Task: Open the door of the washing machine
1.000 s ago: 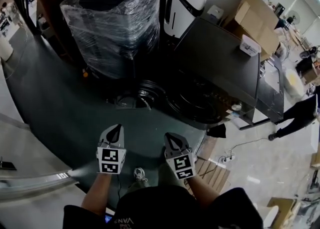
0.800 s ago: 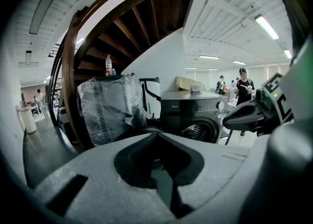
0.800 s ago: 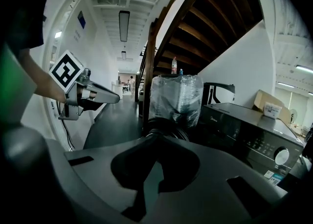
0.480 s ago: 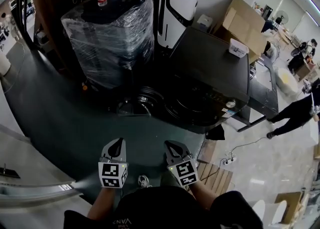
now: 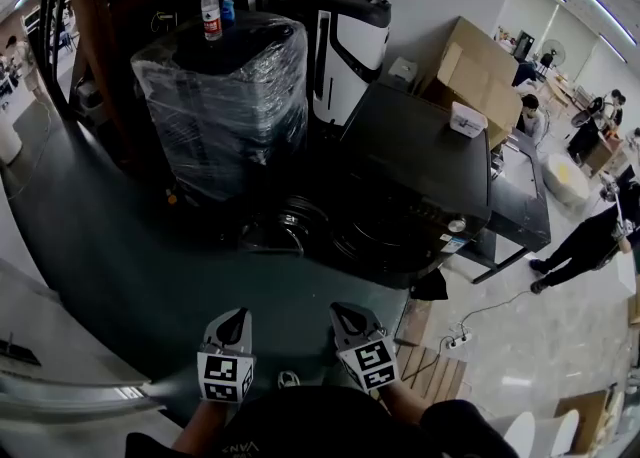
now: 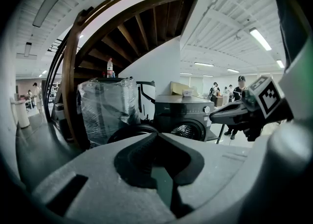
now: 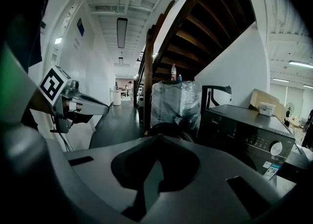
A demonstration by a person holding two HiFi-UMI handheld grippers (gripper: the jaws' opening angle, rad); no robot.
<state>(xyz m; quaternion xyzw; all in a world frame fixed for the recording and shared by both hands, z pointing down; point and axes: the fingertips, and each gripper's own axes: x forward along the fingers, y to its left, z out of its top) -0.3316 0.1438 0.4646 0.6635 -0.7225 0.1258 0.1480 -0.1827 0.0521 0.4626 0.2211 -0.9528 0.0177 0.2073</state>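
The dark washing machine (image 5: pixel 425 171) stands ahead at centre right. Its round door (image 5: pixel 300 218) hangs swung open to the left of the drum opening (image 5: pixel 388 238). My left gripper (image 5: pixel 232 326) and right gripper (image 5: pixel 347 318) are side by side near the bottom edge, well short of the machine, both shut and empty. In the left gripper view my shut left gripper (image 6: pixel 156 135) points at the machine (image 6: pixel 182 113) and its door (image 6: pixel 129 132). From the right gripper view my shut right gripper (image 7: pixel 156 137) faces the door (image 7: pixel 168 129), with the machine (image 7: pixel 244 130) to its right.
A plastic-wrapped appliance (image 5: pixel 225 96) with a bottle (image 5: pixel 211 11) on top stands left of the machine. A black-and-white unit (image 5: pixel 345 36) and cardboard boxes (image 5: pixel 480 71) are behind. A power strip (image 5: pixel 455 341) and cable lie on the floor at right. People stand far right.
Both grippers have drawn back from the washing machine toward the bottom of the head view, still shut. The open door and machine now sit farther away.
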